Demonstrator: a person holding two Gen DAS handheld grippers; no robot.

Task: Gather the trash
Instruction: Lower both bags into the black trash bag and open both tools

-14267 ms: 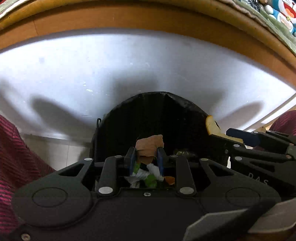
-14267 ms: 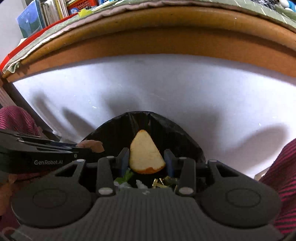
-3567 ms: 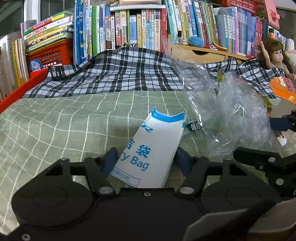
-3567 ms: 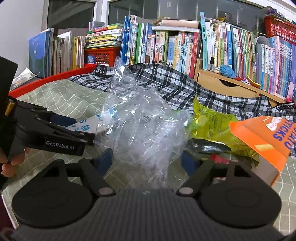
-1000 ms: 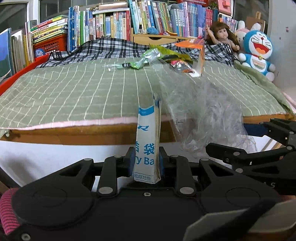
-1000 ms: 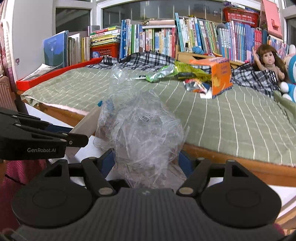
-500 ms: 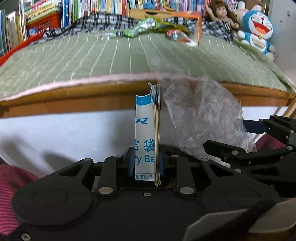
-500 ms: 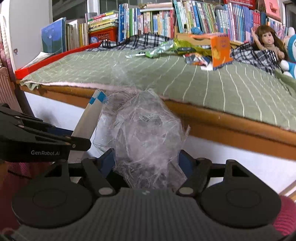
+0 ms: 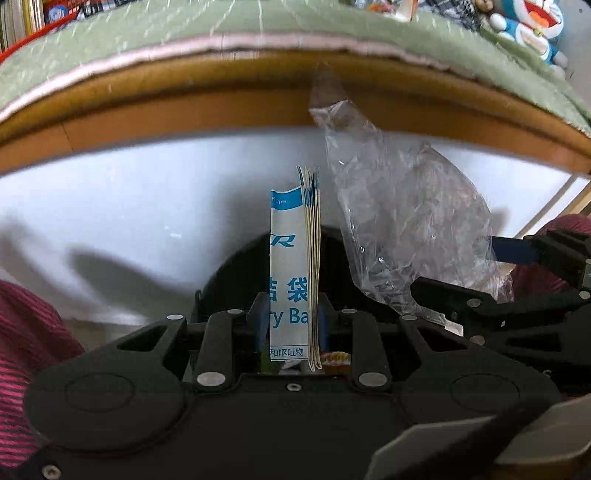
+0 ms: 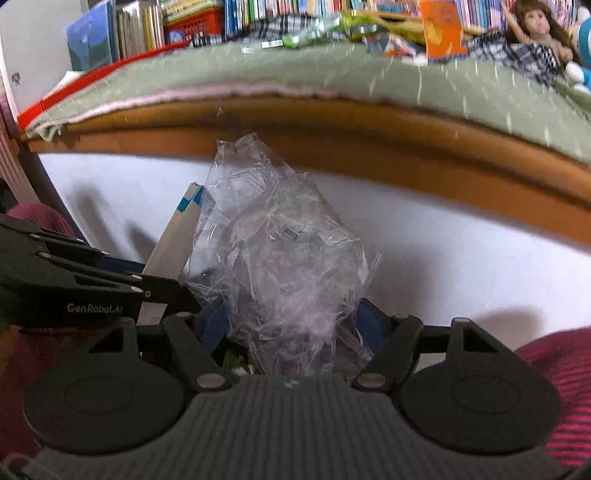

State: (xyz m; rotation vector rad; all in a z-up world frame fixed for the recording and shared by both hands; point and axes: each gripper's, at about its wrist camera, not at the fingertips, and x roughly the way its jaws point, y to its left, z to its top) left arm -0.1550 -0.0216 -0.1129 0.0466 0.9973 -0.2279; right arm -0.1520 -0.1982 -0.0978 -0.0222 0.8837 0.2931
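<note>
My left gripper (image 9: 291,321) is shut on a folded white-and-blue paper bag (image 9: 291,266) that stands upright between its pads. Behind and below it sits a black-lined trash bin (image 9: 229,273) with scraps inside. My right gripper (image 10: 291,321) is shut on a crumpled clear plastic bag (image 10: 288,258); the same plastic bag (image 9: 402,229) shows to the right in the left wrist view. From the right wrist view the left gripper (image 10: 155,291) and its paper bag (image 10: 173,236) appear at the left, close beside the plastic.
A wooden bed edge (image 9: 221,107) with a green checked cover (image 10: 332,70) spans the top, above a white panel (image 9: 129,199). More wrappers and an orange box (image 10: 443,33) lie on the bed. Red-sleeved arms (image 9: 26,332) flank the grippers.
Both grippers have sunk and tilted downward in front of the bed edge, still holding their bags. The black bin has come into view below the left gripper.
</note>
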